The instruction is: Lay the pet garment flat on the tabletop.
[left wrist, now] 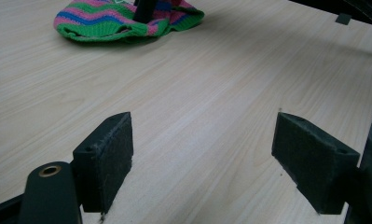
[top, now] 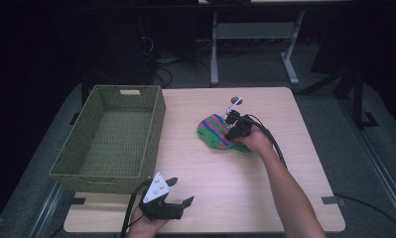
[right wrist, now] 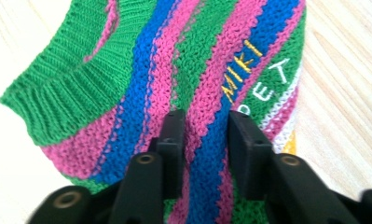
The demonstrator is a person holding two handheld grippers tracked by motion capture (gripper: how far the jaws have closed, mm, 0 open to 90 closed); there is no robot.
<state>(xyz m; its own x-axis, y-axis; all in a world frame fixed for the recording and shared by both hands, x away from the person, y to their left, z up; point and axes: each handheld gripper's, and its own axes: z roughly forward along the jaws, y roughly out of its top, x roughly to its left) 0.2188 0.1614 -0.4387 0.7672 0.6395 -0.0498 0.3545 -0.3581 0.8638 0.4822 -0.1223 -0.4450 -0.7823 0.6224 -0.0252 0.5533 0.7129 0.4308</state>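
Right now, from the high view, I judge the step in hand to be the grasp of the striped knitted garment (top: 216,133), which lies toward the far right part of the table (top: 295,198), well apart from the green woven basket (top: 111,139) at the left edge; my right gripper (top: 233,125) is down on the knit, while my left gripper (top: 178,191) waits near the near edge with its jaws spread and nothing between them. Moving to the left gripper view, the jaws stand wide over bare wood, and the garment (left wrist: 127,21) sits far off at the top, partly cut off by the frame. Finally, in the right gripper view, the right gripper (right wrist: 206,140) has its jaws drawn close with a ridge of knit (right wrist: 141,70) pinched between them. The next move, I judge, calls for a clean lift and a carry toward the basket. How much fabric is caught I cannot make out, and the embroidered letters are only partly readable.
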